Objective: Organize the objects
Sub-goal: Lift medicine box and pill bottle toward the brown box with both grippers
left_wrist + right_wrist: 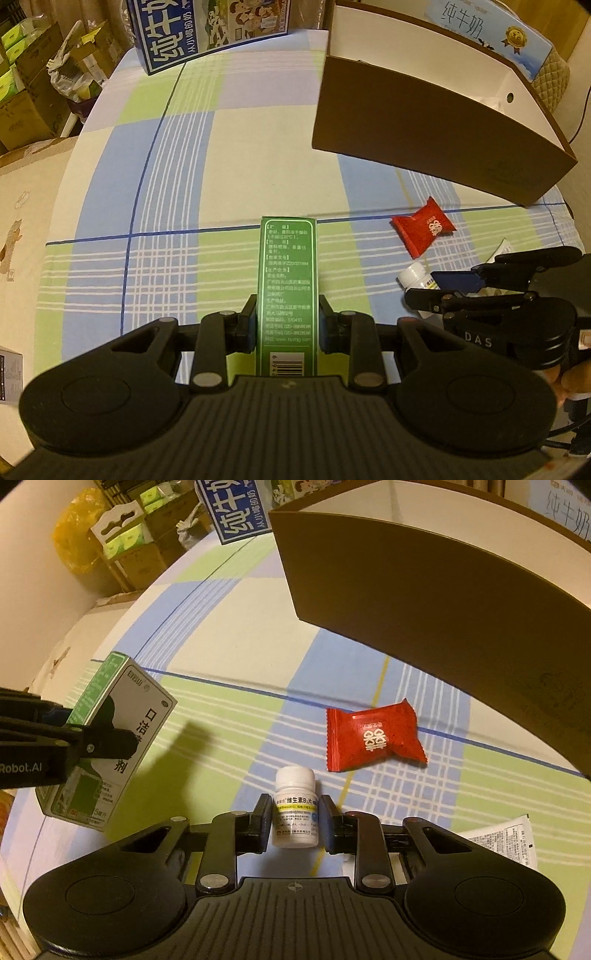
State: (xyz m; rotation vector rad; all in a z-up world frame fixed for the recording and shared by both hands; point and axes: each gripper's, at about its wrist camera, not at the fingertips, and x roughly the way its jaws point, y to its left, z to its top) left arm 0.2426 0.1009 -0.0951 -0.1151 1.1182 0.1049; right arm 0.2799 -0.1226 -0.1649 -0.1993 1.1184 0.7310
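Note:
My left gripper (288, 308) is shut on a tall green medicine box (288, 266), held upright above the checked tablecloth. The right wrist view shows that box (147, 720) at the left, with the left gripper (99, 738) clamped across it. A small white vitamin bottle (295, 812) lies on the cloth, cap pointing away, and my right gripper (294, 806) is shut on its sides. In the left wrist view the right gripper (424, 290) and the bottle (413, 275) sit at the lower right. A red candy packet (373, 738) lies just beyond the bottle.
A large brown cardboard box (424, 140) with a white inside stands open at the back right. A blue milk carton case (184, 33) stands at the far edge. A white printed sachet (502, 842) lies right of my right gripper. Stacked cartons crowd the floor on the left.

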